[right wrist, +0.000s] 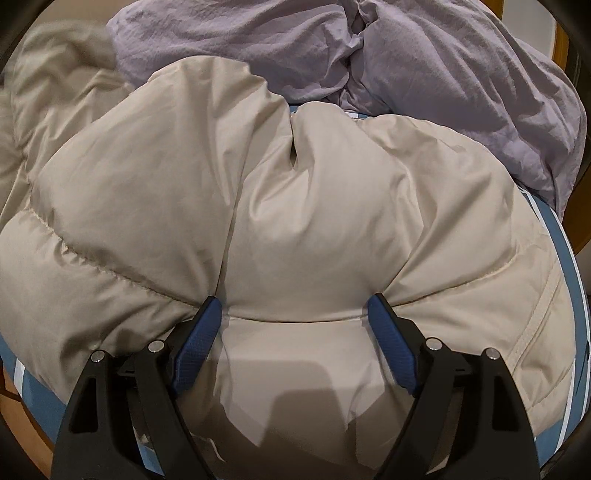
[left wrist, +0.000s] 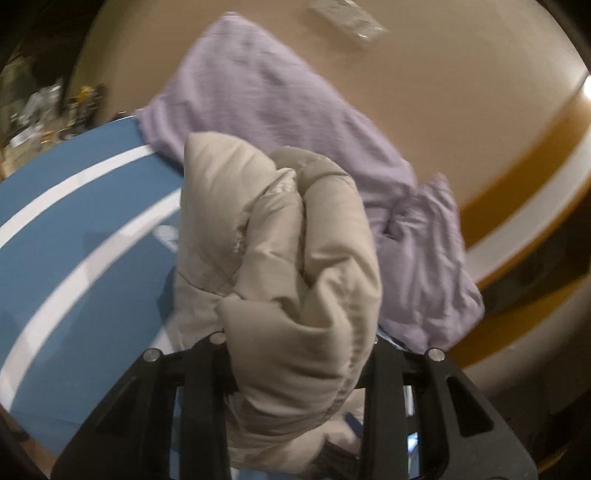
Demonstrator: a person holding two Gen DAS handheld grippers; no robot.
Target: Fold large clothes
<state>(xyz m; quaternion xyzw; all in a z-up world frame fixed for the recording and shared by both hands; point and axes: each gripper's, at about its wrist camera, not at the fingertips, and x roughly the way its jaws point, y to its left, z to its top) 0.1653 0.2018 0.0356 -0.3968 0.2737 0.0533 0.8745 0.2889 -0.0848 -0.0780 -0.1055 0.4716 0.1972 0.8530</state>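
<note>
A beige puffer jacket (left wrist: 280, 236) is bunched into a thick roll and hangs lifted above the blue cover. My left gripper (left wrist: 295, 343) is shut on the roll, and the padding hides its fingertips. In the right wrist view the rest of the jacket (right wrist: 295, 206) lies spread over the bed. My right gripper (right wrist: 295, 310) stands wide open, pointing steeply down. Its blue pads (right wrist: 201, 332) are pushed into the padding, and a puffed panel bulges between them.
A crumpled lilac cloth (left wrist: 266, 96) (right wrist: 424, 55) lies behind the jacket. The blue cover with white stripes (left wrist: 74, 221) reaches left to the bed's edge. A clear packet (left wrist: 347, 16) sits far back on a tan surface. A wooden band (left wrist: 524, 162) runs along the right.
</note>
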